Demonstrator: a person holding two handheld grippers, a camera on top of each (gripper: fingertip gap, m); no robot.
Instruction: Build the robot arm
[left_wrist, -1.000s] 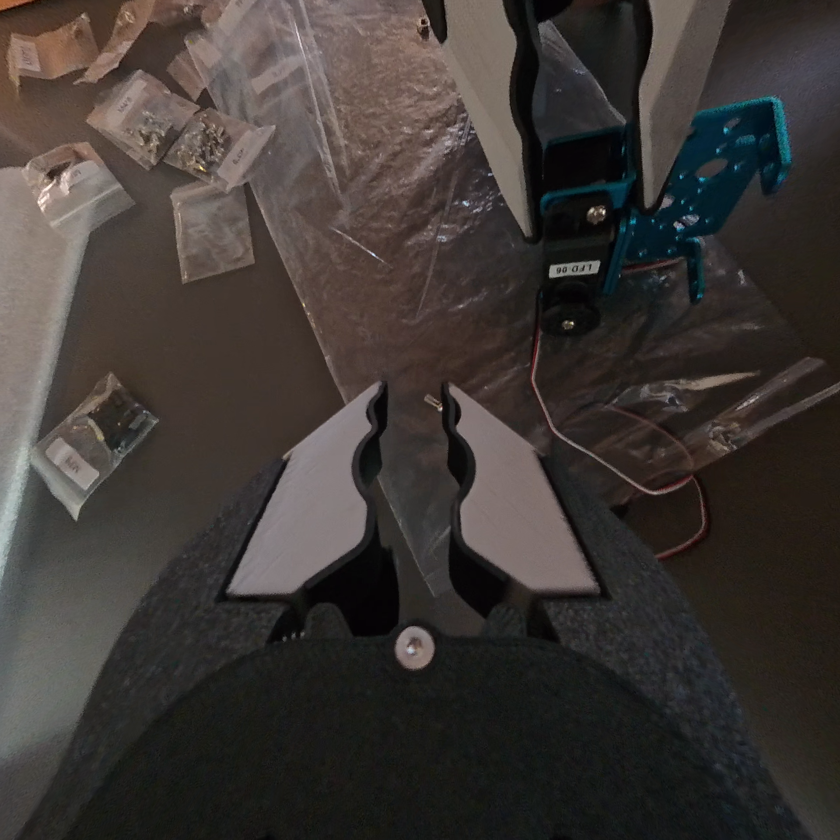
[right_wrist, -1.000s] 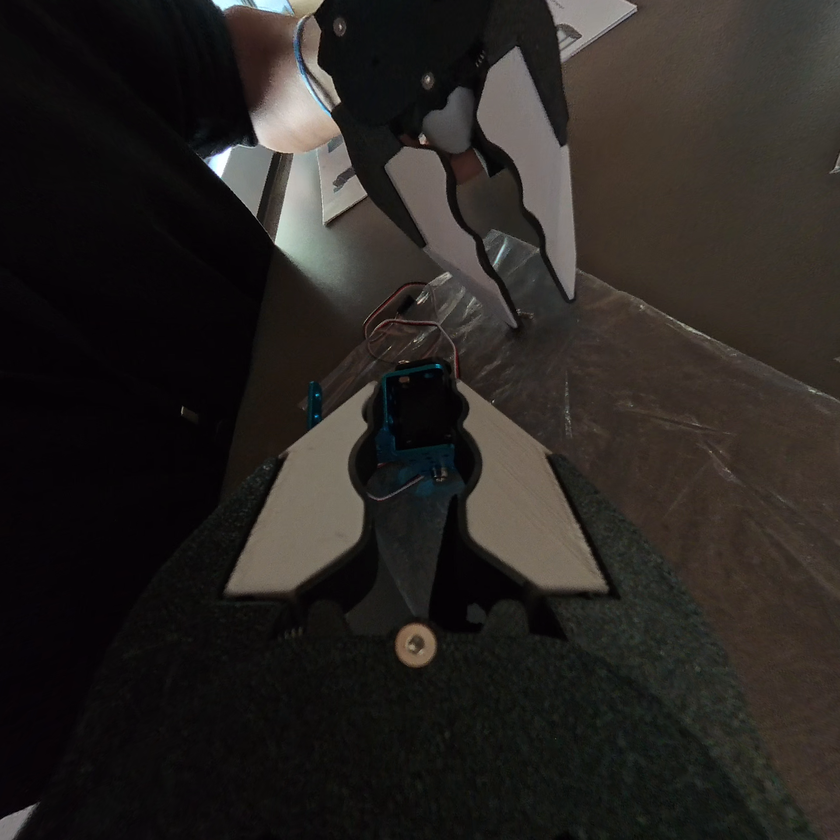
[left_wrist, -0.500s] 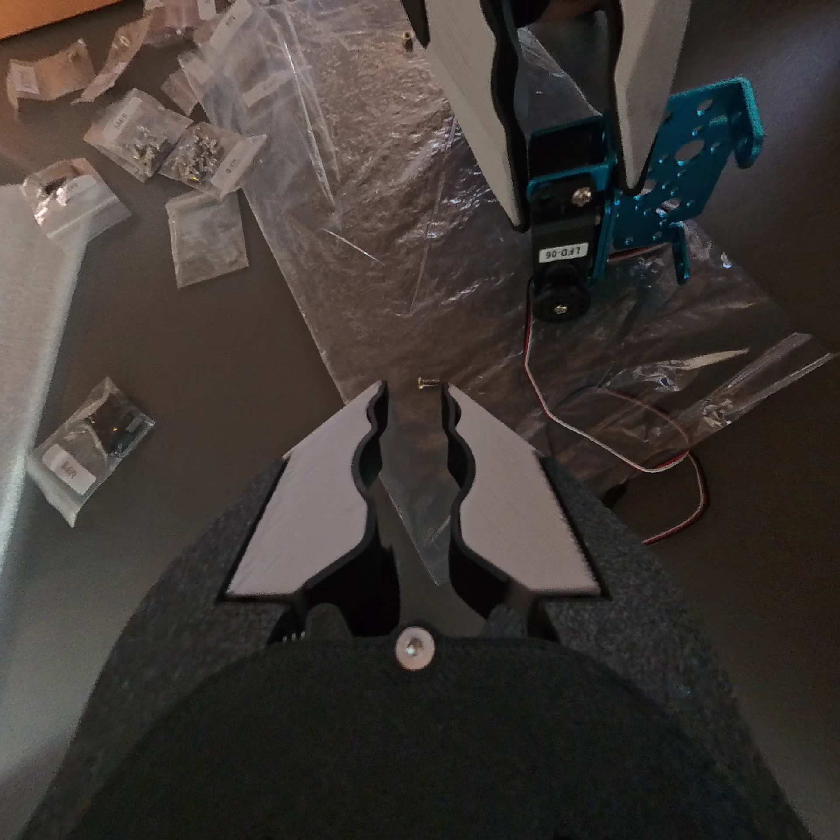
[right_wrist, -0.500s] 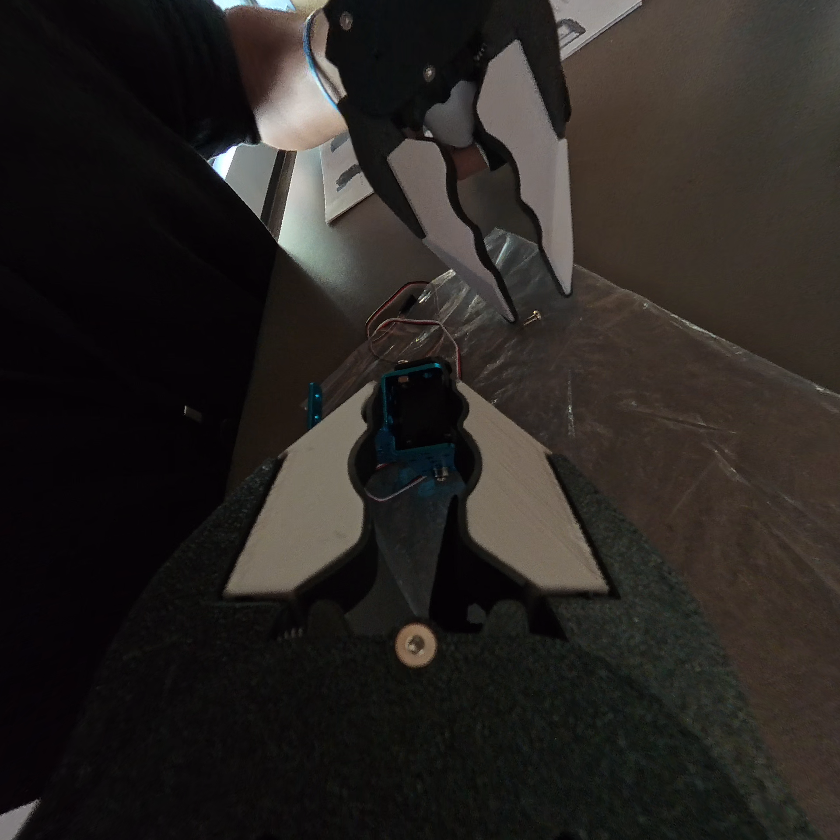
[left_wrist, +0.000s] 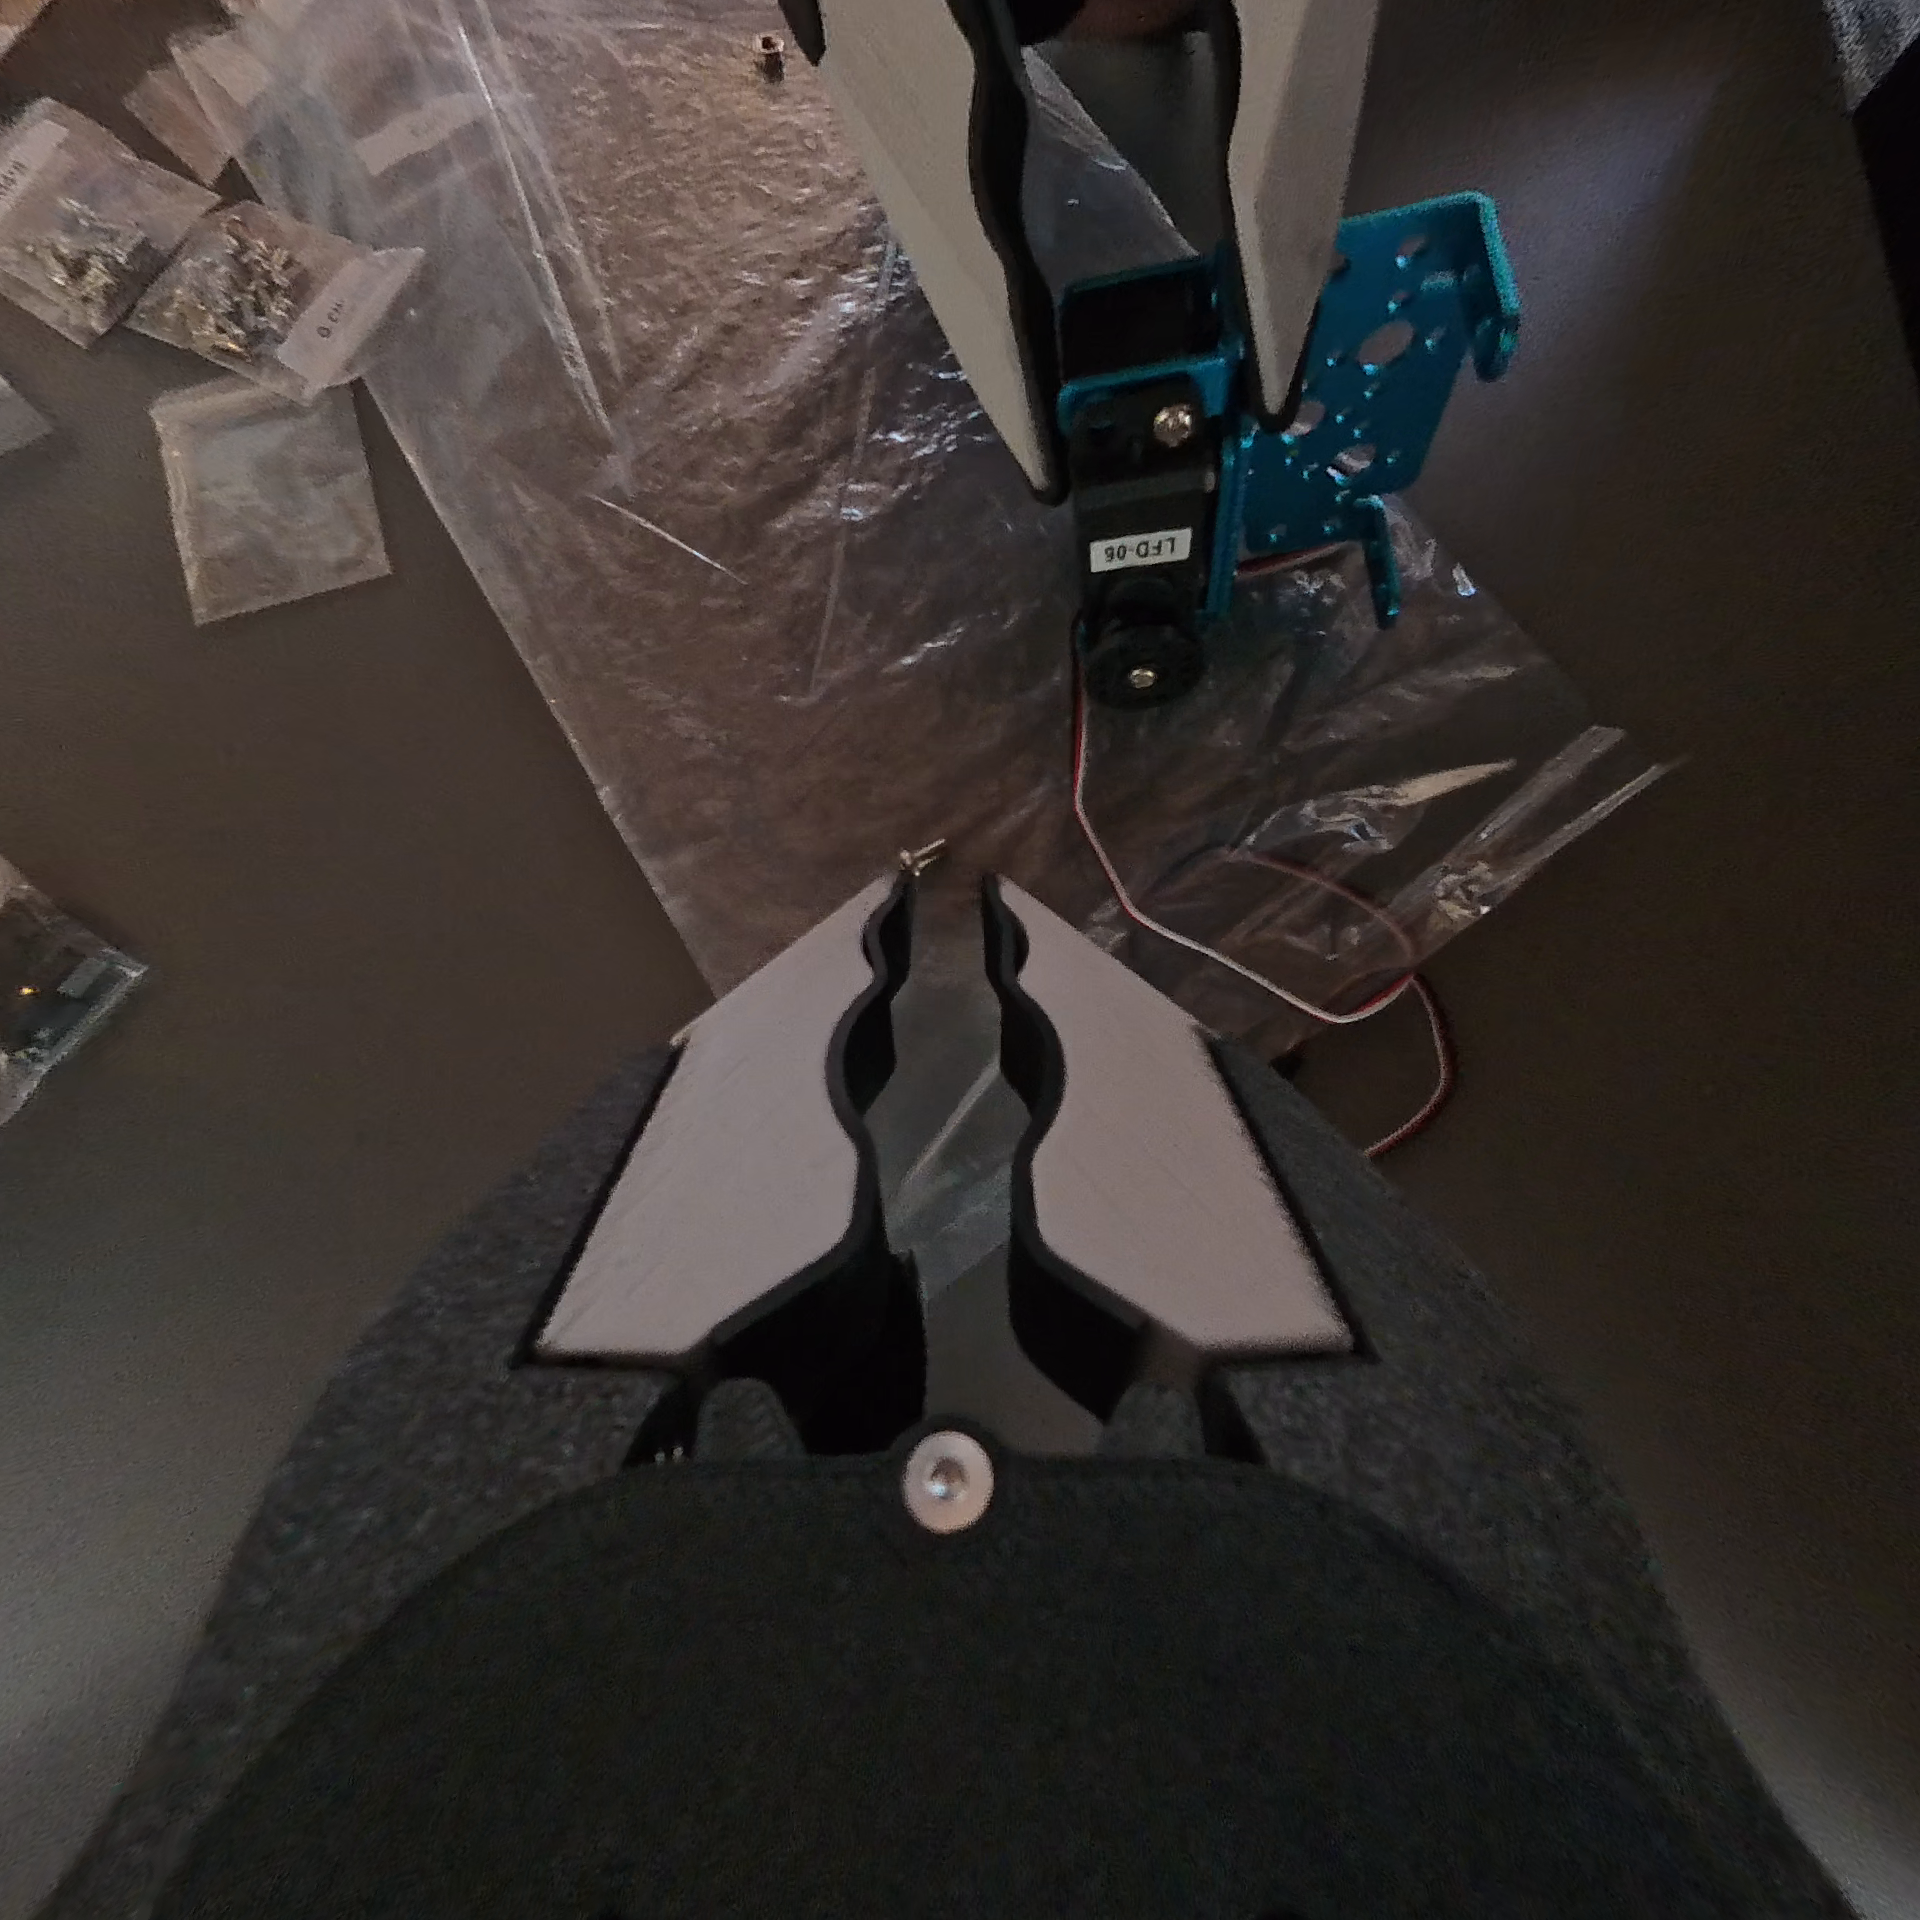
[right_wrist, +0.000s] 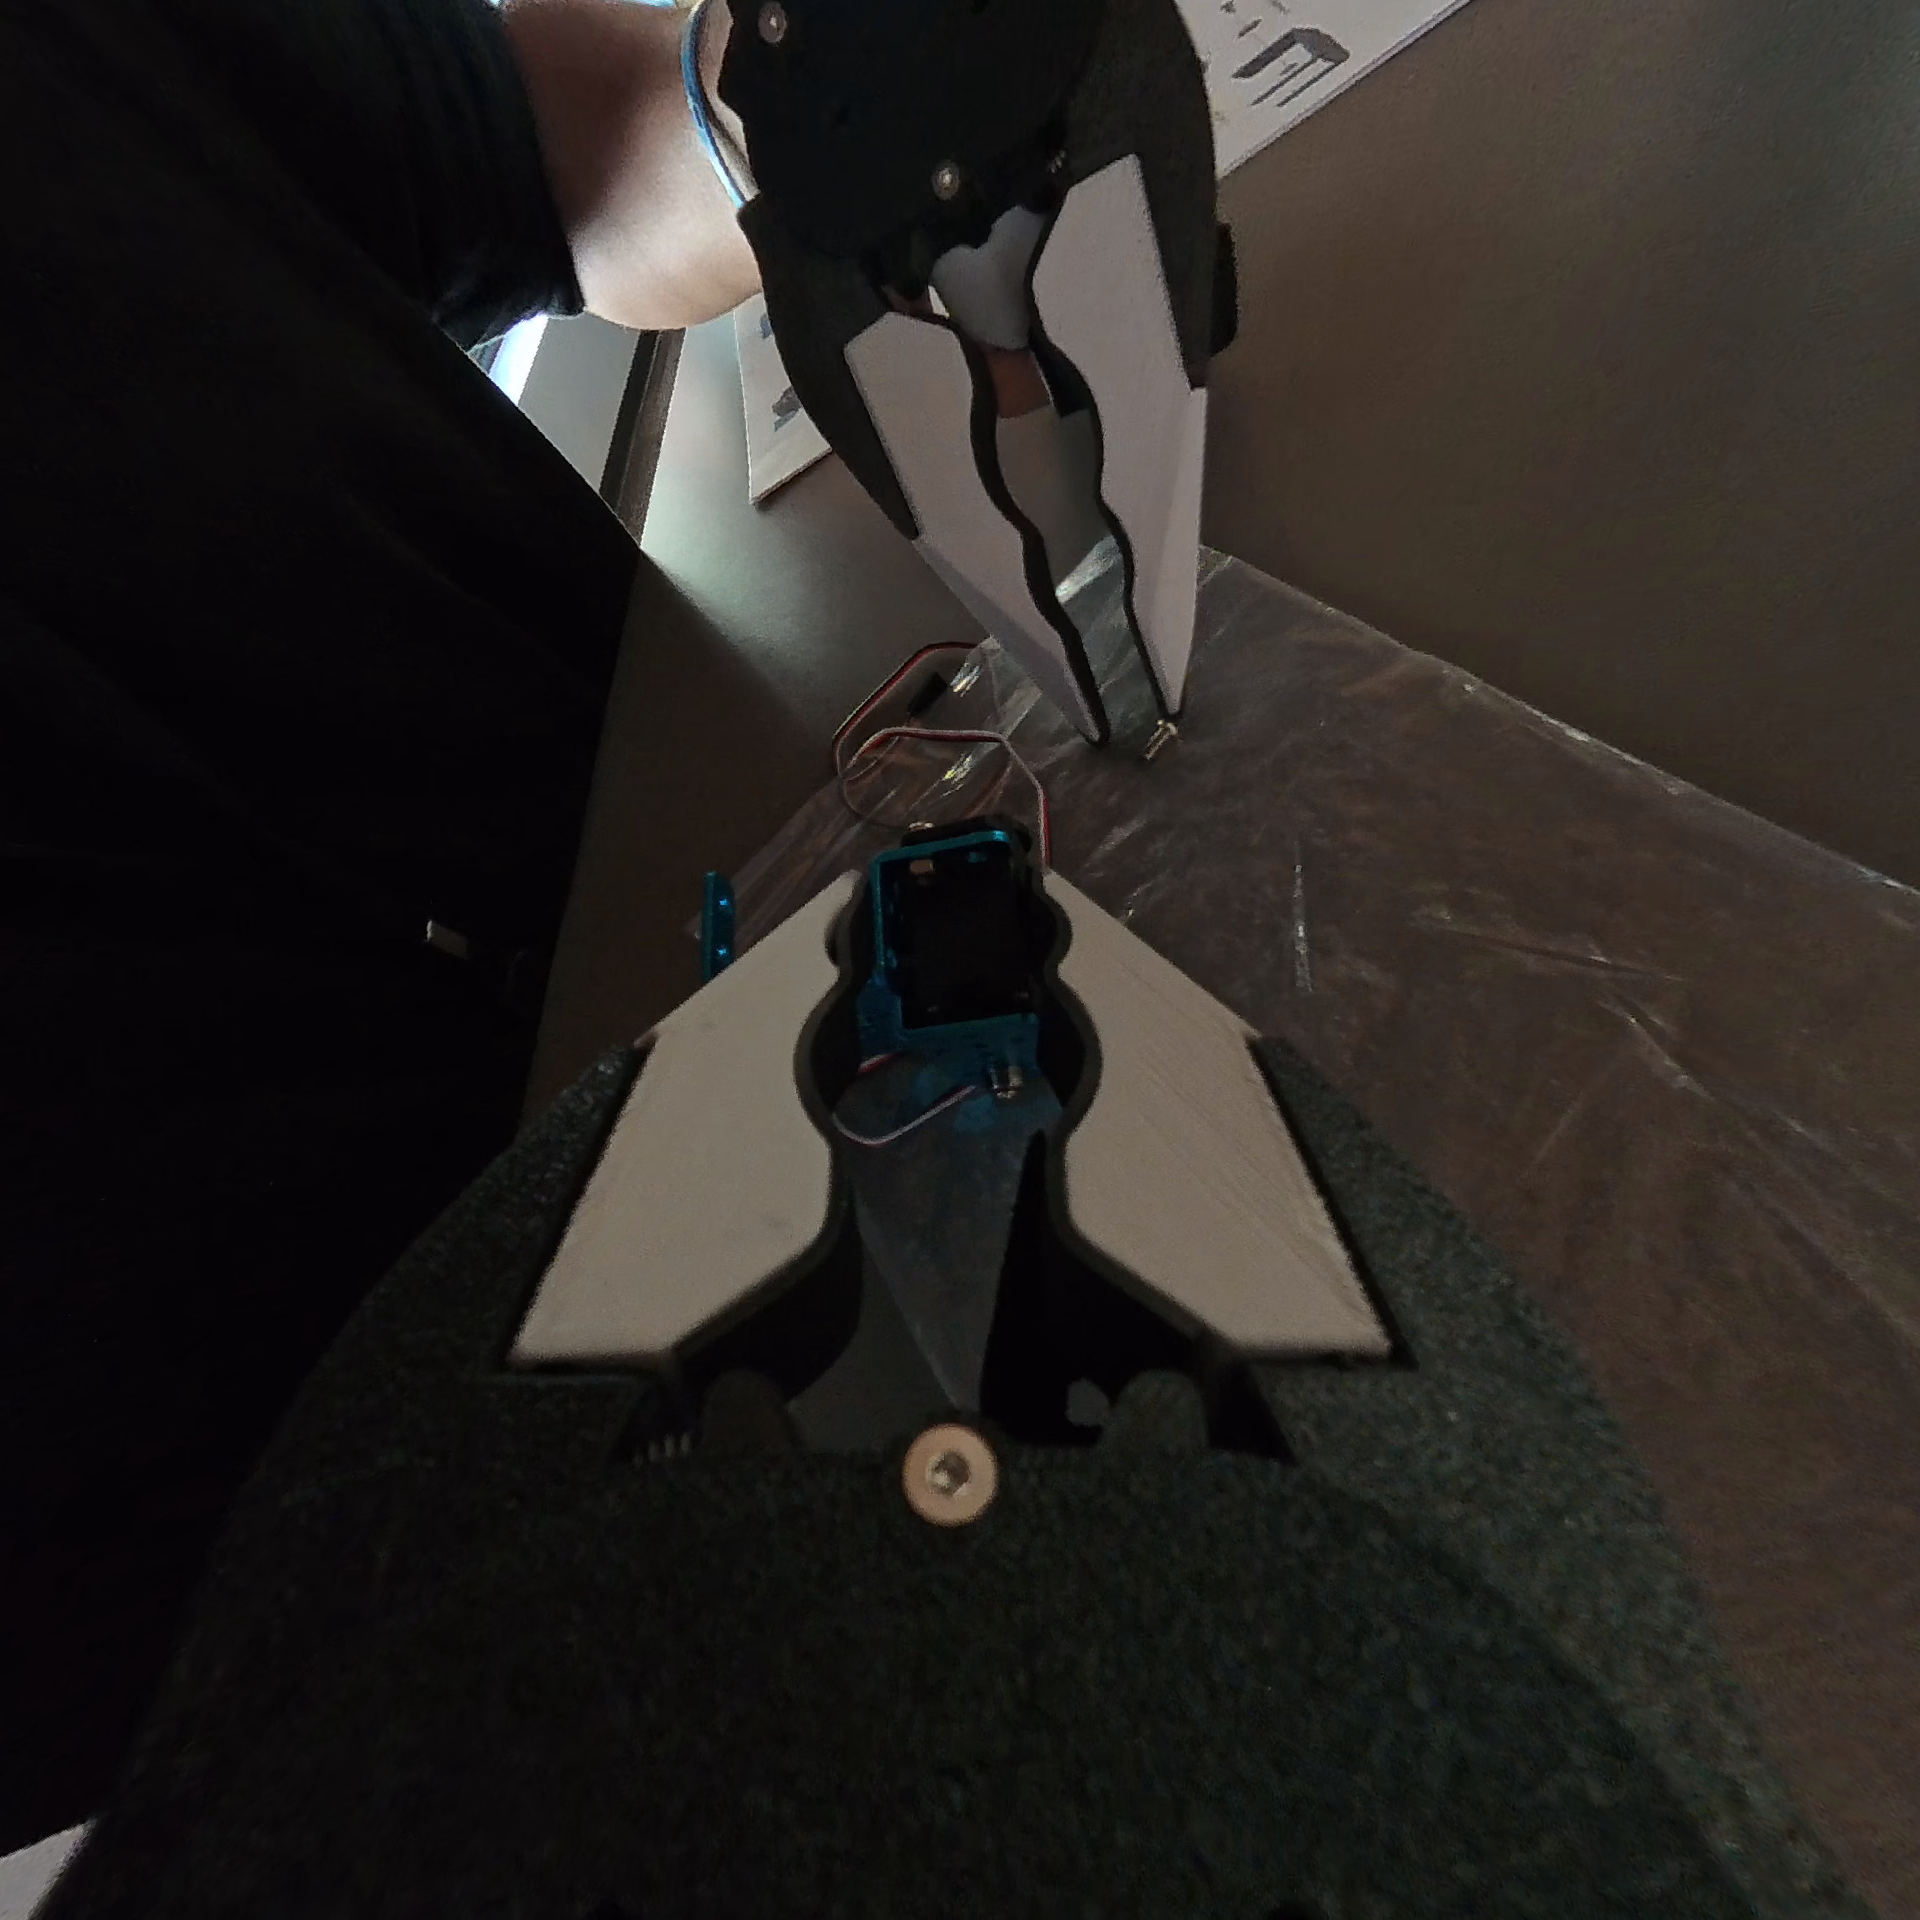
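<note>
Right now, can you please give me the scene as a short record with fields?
left gripper: jaws slightly apart, holding nothing; tip beside a small screw
right gripper: shut on the servo in blue bracket
servo wires: trail over the plastic sheet
surface: dark table
left side: small bags of hardware

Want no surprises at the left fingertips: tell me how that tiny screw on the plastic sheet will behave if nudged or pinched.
The screw looks tiny and round-shanked, so a nudge would likely roll or skid it across the glossy plastic sheet. Lying by one fingertip of the open left gripper, it could easily slip out of a pinch.
</note>
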